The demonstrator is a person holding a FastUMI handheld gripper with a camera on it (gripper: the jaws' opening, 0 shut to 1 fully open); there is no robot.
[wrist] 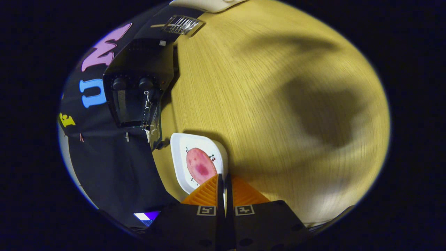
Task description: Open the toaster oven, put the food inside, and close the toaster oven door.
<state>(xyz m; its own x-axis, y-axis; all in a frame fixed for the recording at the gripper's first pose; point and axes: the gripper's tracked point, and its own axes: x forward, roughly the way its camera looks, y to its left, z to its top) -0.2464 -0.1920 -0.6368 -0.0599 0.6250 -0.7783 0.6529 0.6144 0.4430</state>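
Between your gripper (224, 181) fingers, pressed together on its edge, sits the white plate (181, 146) with food (200, 165); next, you carry it to the toaster oven (137, 90) beyond.

Looked like a staged recording booth, not a real kitchen: black cloth wall (115, 167) hung right behind a light wood-grain tabletop (278, 104). Kitchen props were set on it: a black toaster oven (137, 94) against the cloth and a white plate (181, 164) with a pink slice of food (200, 166). Hard single-source lighting threw big shadows across the tabletop.
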